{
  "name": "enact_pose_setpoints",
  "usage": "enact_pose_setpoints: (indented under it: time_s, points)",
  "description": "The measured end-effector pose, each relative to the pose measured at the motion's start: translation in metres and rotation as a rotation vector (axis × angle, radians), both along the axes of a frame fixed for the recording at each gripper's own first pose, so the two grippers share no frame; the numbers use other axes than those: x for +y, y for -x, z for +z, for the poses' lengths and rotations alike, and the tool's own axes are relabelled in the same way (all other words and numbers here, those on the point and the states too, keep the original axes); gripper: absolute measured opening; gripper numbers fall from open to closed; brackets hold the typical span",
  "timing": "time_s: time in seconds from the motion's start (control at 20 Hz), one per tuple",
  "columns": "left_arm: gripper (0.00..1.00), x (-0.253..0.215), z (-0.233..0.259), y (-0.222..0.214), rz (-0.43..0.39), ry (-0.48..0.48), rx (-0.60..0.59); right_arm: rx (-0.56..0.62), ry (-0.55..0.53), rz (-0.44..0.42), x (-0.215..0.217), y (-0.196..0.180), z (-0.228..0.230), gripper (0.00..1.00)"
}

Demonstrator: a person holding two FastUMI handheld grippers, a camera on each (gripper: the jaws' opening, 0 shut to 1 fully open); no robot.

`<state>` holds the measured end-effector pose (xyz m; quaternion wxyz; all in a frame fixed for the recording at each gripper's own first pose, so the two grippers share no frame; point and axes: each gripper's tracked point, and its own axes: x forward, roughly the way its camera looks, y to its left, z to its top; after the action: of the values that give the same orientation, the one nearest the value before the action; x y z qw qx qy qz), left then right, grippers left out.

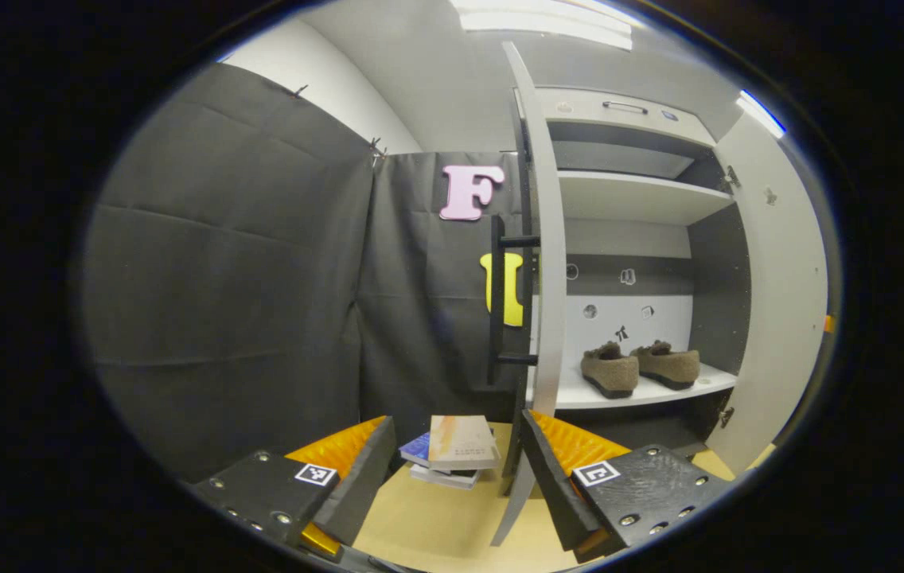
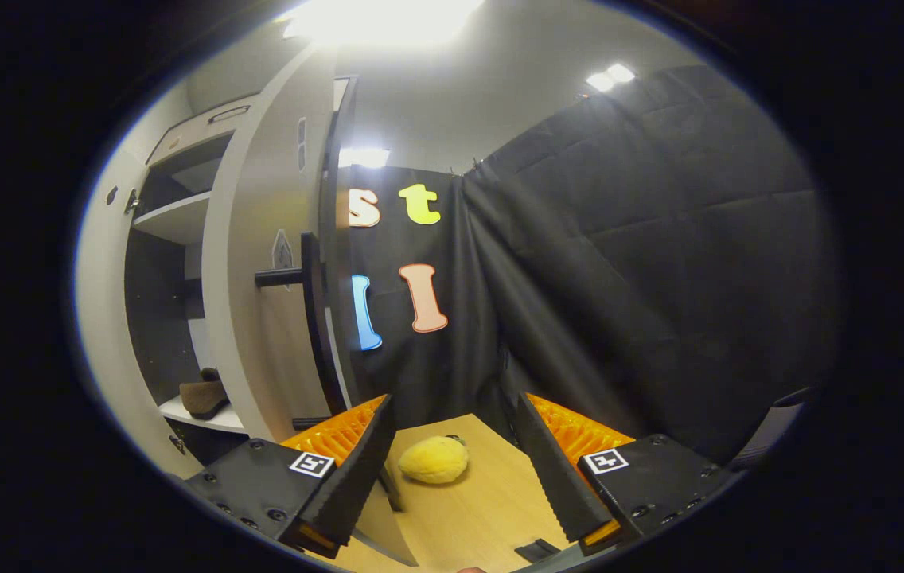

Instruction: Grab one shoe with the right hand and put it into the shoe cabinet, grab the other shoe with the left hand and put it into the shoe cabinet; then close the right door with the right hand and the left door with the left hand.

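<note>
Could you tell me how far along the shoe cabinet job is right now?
Done: both shoes sit side by side on a cabinet shelf. In hand: nothing; left gripper and right gripper are open. Left: the right door and left door remain open.

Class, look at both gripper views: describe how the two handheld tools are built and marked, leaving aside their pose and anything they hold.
Each tool, the left and the right, is a pair of wedge-shaped fingers with ribbed inner faces. The fingers sit on dark, flat blocks studded with round screws. Every block carries a small square black-and-white marker near its inner corner. I can see no cables or sleeves.
</note>
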<state>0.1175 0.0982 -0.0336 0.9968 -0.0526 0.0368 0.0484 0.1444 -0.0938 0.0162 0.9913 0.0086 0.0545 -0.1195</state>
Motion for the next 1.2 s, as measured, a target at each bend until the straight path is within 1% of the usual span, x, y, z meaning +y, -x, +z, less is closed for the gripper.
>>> enact_pose_setpoints:
  time_s: [0.05, 0.1, 0.15, 0.25, 0.3, 0.35, 0.4, 0.45, 0.5, 0.55, 0.6, 0.75, 0.8, 0.85, 0.9, 0.95, 1.0, 1.05, 1.1, 1.2]
  points:
    - [0.94, 0.0, -0.001, -0.002, 0.0, 0.002, 0.001, 0.0, 0.026, 0.01, 0.004, 0.0, 0.001, 0.98]
    - [0.92, -0.001, 0.0, -0.002, -0.003, 0.007, 0.001, -0.004, 0.046, 0.021, 0.01, 0.005, 0.004, 0.96]
    - [0.92, -0.002, -0.002, -0.003, -0.004, 0.01, 0.002, -0.004, 0.052, 0.039, 0.016, 0.001, 0.003, 0.96]
    - [0.92, -0.001, -0.003, -0.005, -0.003, 0.015, 0.004, -0.007, 0.026, 0.089, 0.035, 0.002, 0.0, 0.96]
    - [0.94, -0.001, -0.001, -0.004, -0.003, 0.018, 0.003, -0.009, 0.014, 0.113, 0.044, 0.002, 0.0, 0.96]
    - [0.94, -0.002, -0.001, -0.004, -0.004, 0.022, 0.001, -0.006, 0.006, 0.134, 0.051, 0.003, -0.001, 0.96]
    - [0.92, -0.003, 0.0, -0.004, -0.005, 0.023, -0.001, -0.008, 0.003, 0.152, 0.058, 0.002, -0.001, 0.96]
    - [0.94, -0.003, 0.0, -0.005, -0.005, 0.021, -0.003, -0.008, 0.001, 0.17, 0.066, 0.002, -0.001, 0.96]
    - [0.92, -0.003, 0.001, -0.003, -0.004, 0.018, -0.003, -0.007, -0.005, 0.191, 0.074, 0.002, -0.002, 0.96]
    - [0.92, -0.004, 0.001, -0.004, -0.004, 0.015, -0.005, -0.005, -0.013, 0.212, 0.082, 0.0, -0.002, 0.96]
    - [0.94, -0.004, 0.001, -0.004, -0.003, 0.014, -0.006, -0.005, -0.025, 0.232, 0.091, -0.001, -0.003, 0.96]
    - [0.92, 0.001, 0.0, -0.001, 0.008, 0.019, -0.002, -0.002, -0.052, 0.272, 0.109, -0.007, -0.005, 0.96]
    - [0.94, 0.003, -0.002, -0.001, 0.014, 0.019, 0.003, -0.004, -0.054, 0.283, 0.114, -0.011, -0.005, 0.96]
    - [0.94, 0.006, -0.003, 0.0, 0.022, 0.018, 0.007, -0.006, -0.054, 0.298, 0.12, -0.016, -0.006, 0.96]
    - [0.92, 0.01, -0.004, 0.001, 0.029, 0.018, 0.008, -0.007, -0.051, 0.314, 0.127, -0.018, -0.006, 0.96]
    - [0.94, 0.014, -0.005, 0.003, 0.036, 0.017, 0.011, -0.008, -0.049, 0.331, 0.134, -0.02, -0.008, 0.96]
    - [0.94, 0.018, -0.006, 0.004, 0.043, 0.017, 0.014, -0.009, -0.045, 0.347, 0.14, -0.023, -0.007, 0.96]
    - [0.92, 0.021, -0.007, 0.005, 0.05, 0.018, 0.016, -0.014, -0.044, 0.365, 0.148, -0.025, -0.008, 0.96]
    - [0.94, 0.024, -0.008, 0.006, 0.056, 0.019, 0.018, -0.02, -0.047, 0.386, 0.157, -0.028, -0.006, 0.96]
    - [0.94, 0.029, -0.009, 0.01, 0.068, 0.02, 0.022, -0.03, -0.054, 0.431, 0.175, -0.033, -0.005, 0.96]
